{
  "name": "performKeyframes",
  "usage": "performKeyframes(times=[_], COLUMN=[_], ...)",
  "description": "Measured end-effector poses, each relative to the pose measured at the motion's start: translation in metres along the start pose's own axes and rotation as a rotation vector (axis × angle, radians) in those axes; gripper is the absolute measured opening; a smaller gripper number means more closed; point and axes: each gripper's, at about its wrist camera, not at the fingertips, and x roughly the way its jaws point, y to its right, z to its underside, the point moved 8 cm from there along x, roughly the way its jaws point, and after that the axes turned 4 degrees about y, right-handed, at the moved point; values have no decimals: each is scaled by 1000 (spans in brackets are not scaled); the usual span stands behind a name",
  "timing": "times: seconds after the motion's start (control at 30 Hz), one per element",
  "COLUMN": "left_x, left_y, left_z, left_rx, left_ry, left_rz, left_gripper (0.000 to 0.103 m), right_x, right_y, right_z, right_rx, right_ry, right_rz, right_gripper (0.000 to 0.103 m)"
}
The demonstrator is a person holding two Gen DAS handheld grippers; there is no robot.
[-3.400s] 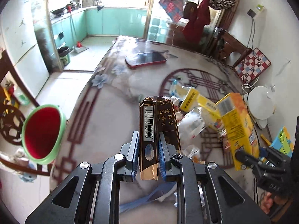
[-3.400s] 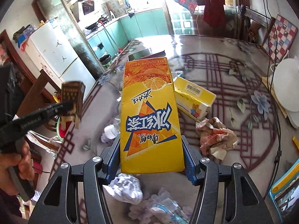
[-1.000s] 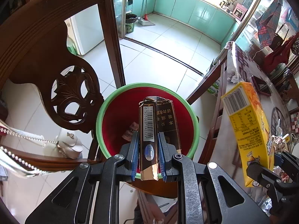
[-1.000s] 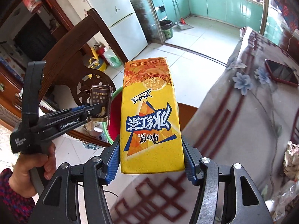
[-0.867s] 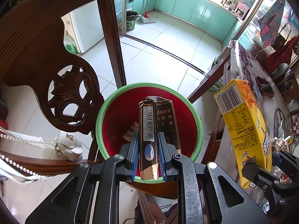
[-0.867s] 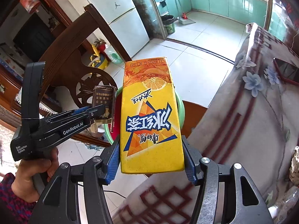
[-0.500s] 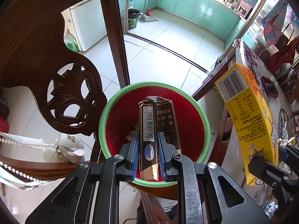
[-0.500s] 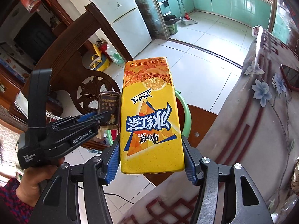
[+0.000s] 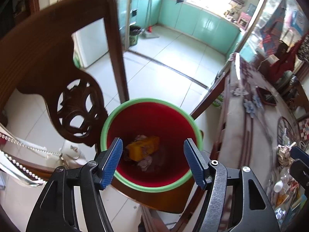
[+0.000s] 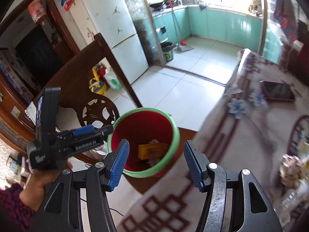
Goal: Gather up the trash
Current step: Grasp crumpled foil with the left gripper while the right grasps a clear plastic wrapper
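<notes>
Left wrist view: left claw [image 9: 153,161] has just been opening, jaws apart w/ nothing between, over the red bin [image 9: 135,182]. Yellow carton [image 9: 142,150] lies at the bin's bottom among crumpled scraps.

Right wrist view: right claw [image 10: 154,162] jaws apart, empty, above bin [image 10: 174,130] beside the worktop [image 10: 222,154] edge. Carton [image 10: 152,150] inside.

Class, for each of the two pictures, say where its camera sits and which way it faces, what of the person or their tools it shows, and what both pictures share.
Left wrist view: sits on the left tongs, looking steeply down into the red bin; shows only its own open blue pads.
Right wrist view: sits on the right tongs, facing down towards the bin and table edge; shows its open pads, the left tongs and the hand holding them.
Shared: bin, yellow carton inside, carved chair, phone.
</notes>
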Motion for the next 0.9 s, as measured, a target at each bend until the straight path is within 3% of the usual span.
performKeyframes(times=[0.13, 0.27, 0.4, 0.53, 0.7, 0.9], left_x=[-20, -41, -59, -70, -85, -100], left_y=[38, 93, 151, 201, 258, 295], left_z=[-1, 3, 25, 59, 106, 155], left_rx=[82, 181, 309, 414, 490, 529], left_ry=[59, 112, 128, 102, 39, -11], left_rz=[60, 175, 286, 343, 424, 429], left_gripper=[70, 77, 81, 81, 81, 81], right_x=[-68, -123, -170, -206, -230, -232], right_y=[27, 70, 138, 202, 253, 279], right_z=[20, 52, 104, 159, 216, 256], right_rx=[-24, -11, 16, 77, 89, 100], right_ry=[77, 88, 18, -80, -172, -239], right_rz=[93, 180, 322, 436, 441, 356], right_gripper=[67, 69, 69, 69, 69, 69])
